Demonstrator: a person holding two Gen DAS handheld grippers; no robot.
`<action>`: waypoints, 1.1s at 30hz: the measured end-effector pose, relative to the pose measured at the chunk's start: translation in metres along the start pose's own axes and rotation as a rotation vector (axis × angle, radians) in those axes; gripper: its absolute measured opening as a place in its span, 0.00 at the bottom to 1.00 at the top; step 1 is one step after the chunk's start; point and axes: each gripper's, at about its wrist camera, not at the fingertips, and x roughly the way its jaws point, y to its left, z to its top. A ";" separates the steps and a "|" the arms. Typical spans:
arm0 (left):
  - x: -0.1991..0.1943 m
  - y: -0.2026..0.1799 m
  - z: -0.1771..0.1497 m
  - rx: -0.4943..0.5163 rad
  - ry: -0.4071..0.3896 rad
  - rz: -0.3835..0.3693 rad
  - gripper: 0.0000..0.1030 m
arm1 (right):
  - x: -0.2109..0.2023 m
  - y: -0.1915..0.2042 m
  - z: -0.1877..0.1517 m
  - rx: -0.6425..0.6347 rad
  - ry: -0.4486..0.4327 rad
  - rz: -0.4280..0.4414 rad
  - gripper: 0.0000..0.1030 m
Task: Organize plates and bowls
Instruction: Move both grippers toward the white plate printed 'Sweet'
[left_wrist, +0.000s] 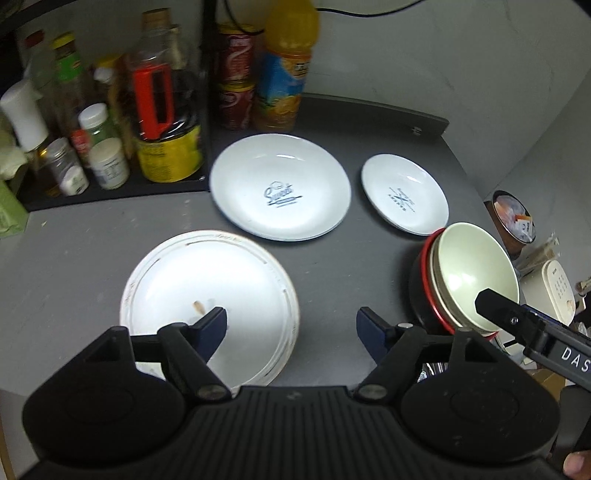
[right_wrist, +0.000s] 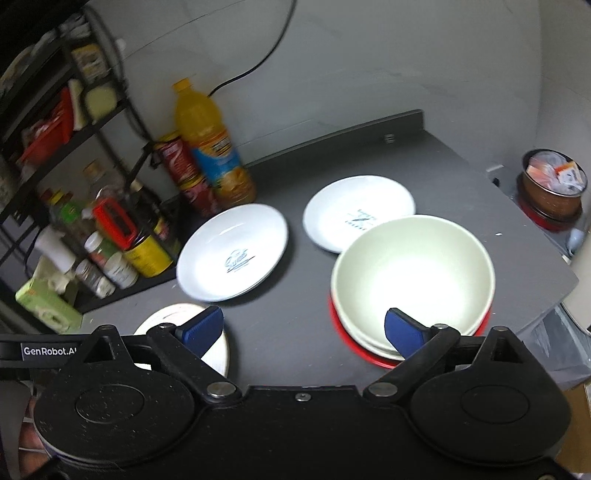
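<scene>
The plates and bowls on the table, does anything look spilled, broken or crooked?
Nothing spilled or broken. One oddity: the nested cream bowls sit off-centre in the red-rimmed bowl, shifted toward the far side, so the stack looks uneven.

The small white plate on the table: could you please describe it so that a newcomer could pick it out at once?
Start at the dark table and find the orange juice bottle by the wall. Two white plates with printed logos lie in front of it; the small plate is the right-hand one, partly hidden by the pale green bowl. It is smaller than the large plate and bears a crossed emblem.
</scene>
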 end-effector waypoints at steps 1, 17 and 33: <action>-0.002 0.003 -0.001 -0.005 0.002 -0.002 0.74 | 0.000 0.004 -0.001 -0.011 0.006 0.002 0.92; -0.014 0.037 -0.020 -0.080 0.014 0.023 0.75 | 0.006 0.048 -0.003 -0.108 0.060 0.039 0.93; -0.002 0.068 -0.011 -0.178 0.024 0.058 0.75 | 0.038 0.075 0.008 -0.203 0.106 0.073 0.93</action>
